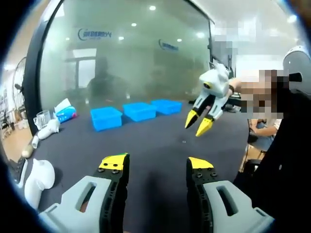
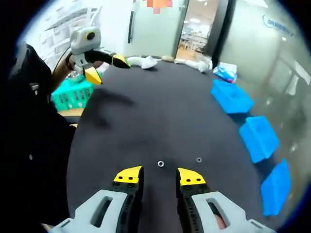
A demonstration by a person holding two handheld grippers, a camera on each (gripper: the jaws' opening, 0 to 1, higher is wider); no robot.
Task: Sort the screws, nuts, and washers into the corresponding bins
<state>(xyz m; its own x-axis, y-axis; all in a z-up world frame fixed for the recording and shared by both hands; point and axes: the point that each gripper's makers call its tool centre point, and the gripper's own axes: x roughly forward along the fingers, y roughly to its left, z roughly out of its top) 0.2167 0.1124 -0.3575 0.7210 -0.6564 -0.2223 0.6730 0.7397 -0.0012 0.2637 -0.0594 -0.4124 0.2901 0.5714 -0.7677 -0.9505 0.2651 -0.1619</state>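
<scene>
Left gripper (image 1: pixel 158 167): rises from the bottom of the left gripper view, yellow-tipped jaws set wide apart, nothing between them, held above the dark table (image 1: pixel 160 141). The same tool appears at the upper left of the right gripper view (image 2: pixel 106 68), jaws spread, raised over the table's far edge.

Right gripper (image 2: pixel 159 175): rises from the bottom of the right gripper view, jaws parted by a narrower gap, empty, tips just short of the small parts. It also shows at the right of centre in the left gripper view (image 1: pixel 198 122), tips pointing down, apart, clear of the surface.

Three blue bins: a row at the centre of the left gripper view, left bin (image 1: pixel 106 118), middle bin (image 1: pixel 139 111), right bin (image 1: pixel 166 106); in the right gripper view they run down the right edge.

Small parts: one ring-shaped metal piece (image 2: pixel 161 164) lies on the table just beyond the right gripper's tips; a second (image 2: pixel 198 159) lies near it, to the right. Whether nut or washer cannot be told.

Other items: white objects (image 1: pixel 46 130) at the left edge of the left gripper view; a teal basket (image 2: pixel 73 94) off the table at the left of the right gripper view; a frosted glass wall (image 1: pixel 131 53) behind the bins.
</scene>
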